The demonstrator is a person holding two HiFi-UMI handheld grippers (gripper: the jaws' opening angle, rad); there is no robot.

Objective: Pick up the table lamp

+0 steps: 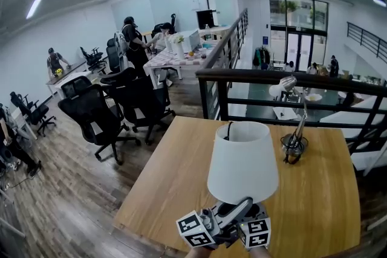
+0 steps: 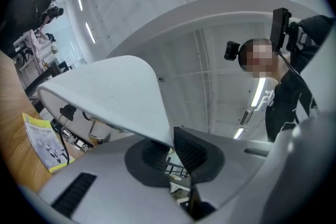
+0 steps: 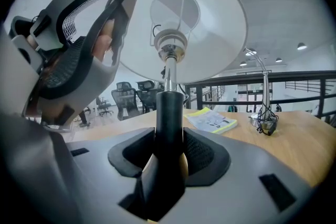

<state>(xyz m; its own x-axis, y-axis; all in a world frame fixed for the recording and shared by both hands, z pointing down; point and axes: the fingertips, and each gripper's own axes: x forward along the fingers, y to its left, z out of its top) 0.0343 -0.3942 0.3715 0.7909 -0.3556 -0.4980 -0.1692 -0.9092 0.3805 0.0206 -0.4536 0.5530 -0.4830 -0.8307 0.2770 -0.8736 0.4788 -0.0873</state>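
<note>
- Right gripper (image 3: pixel 168 152): jaws shut tight on the black stem (image 3: pixel 168 113) of the table lamp (image 1: pixel 243 160), pads pressed against both sides, low on the stem.
- Left gripper (image 2: pixel 172 150): jaws nearly together, pinching the lower rim of the white shade (image 2: pixel 113 94). The rim edge sits between the two ribbed pads.
- From the right gripper view, the left gripper is up at the left and has the shade's edge.
- Lamp stands upright over the wooden table (image 1: pixel 181 154), toward its near edge, just ahead of the marker cubes (image 1: pixel 195 230). The base is out of sight, so I can't tell whether it rests on the table.
- The shade is open underneath. Inside it are a white socket (image 3: pixel 169 42) on a metal neck and the top ring opening.
- Yellow-edged booklet (image 3: pixel 212 121) lies flat on the table beyond the lamp.
- Silver gooseneck lamp (image 1: pixel 294 143) stands to the right, well apart from the table lamp, with a dark cable bundle (image 3: pixel 266 119) heaped on its round base.
- Black railing (image 1: pixel 290 77) runs behind the table's far edge.
</note>
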